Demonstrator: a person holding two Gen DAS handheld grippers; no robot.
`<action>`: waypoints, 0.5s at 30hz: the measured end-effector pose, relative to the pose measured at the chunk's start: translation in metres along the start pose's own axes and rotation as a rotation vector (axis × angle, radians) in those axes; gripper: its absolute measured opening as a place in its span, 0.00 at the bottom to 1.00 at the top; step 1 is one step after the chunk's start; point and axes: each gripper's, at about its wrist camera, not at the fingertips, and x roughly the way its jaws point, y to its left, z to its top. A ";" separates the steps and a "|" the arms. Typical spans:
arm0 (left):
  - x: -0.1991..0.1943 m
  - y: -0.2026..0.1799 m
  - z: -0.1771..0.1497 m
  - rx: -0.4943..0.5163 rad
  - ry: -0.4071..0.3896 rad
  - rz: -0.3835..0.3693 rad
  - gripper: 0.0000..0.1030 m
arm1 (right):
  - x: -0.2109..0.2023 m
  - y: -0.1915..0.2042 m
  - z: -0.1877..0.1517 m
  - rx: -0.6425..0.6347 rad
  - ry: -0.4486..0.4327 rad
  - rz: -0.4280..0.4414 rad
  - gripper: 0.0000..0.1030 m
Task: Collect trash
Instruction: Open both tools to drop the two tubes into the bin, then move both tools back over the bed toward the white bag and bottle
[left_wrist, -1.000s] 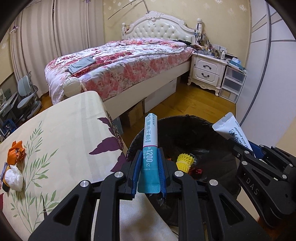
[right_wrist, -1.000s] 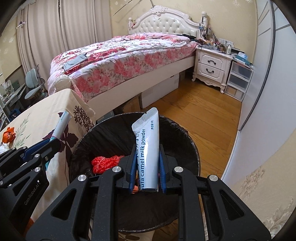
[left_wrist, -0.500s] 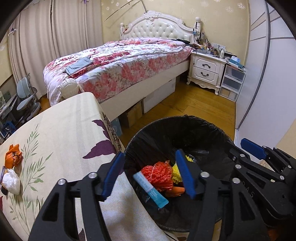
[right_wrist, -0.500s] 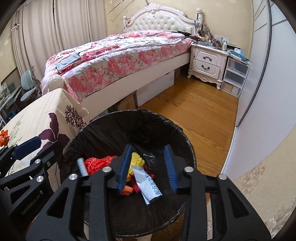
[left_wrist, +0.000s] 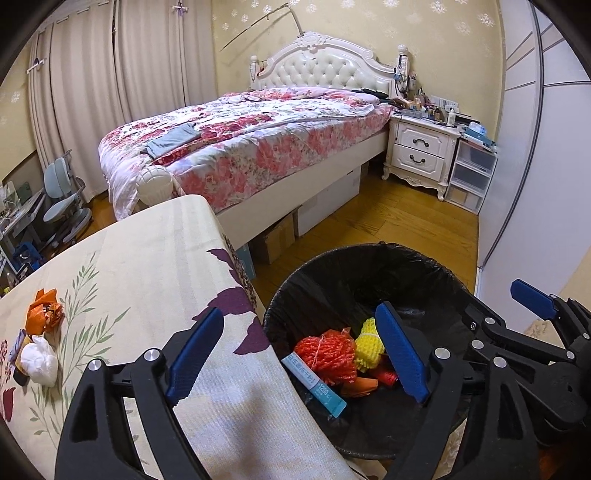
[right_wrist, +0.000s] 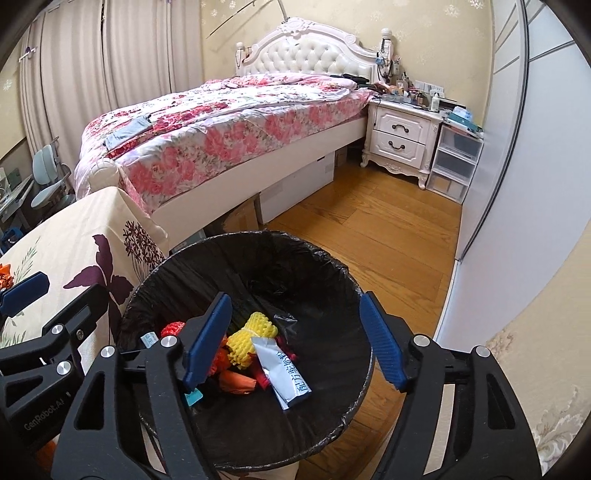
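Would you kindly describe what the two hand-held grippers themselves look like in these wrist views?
Both look alike: the left hand-held gripper and right hand-held gripper have matte black plastic linkage arms with triangular cut-outs, joined by round silver screw heads. Each finger ends in a flat blue ribbed pad. Seen from the right wrist, the left one carries white "GenRobot.AI" lettering on its side. No cables, hands or sleeves show.

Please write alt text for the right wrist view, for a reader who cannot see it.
The right tool hangs open and empty over a black-lined trash bin, its jaws having just been opening. In the bin lie a silver sachet, yellow foam netting and red netting. Behind are a floral bed and a wooden floor.
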 end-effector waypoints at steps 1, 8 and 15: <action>-0.001 0.001 0.000 0.000 0.000 0.008 0.83 | -0.001 0.000 0.000 -0.002 -0.002 -0.001 0.73; -0.013 0.015 -0.003 -0.034 -0.011 0.029 0.83 | -0.007 0.002 -0.002 -0.011 -0.004 -0.021 0.76; -0.030 0.031 -0.006 -0.067 -0.031 0.041 0.83 | -0.017 0.009 -0.003 -0.010 -0.011 -0.015 0.76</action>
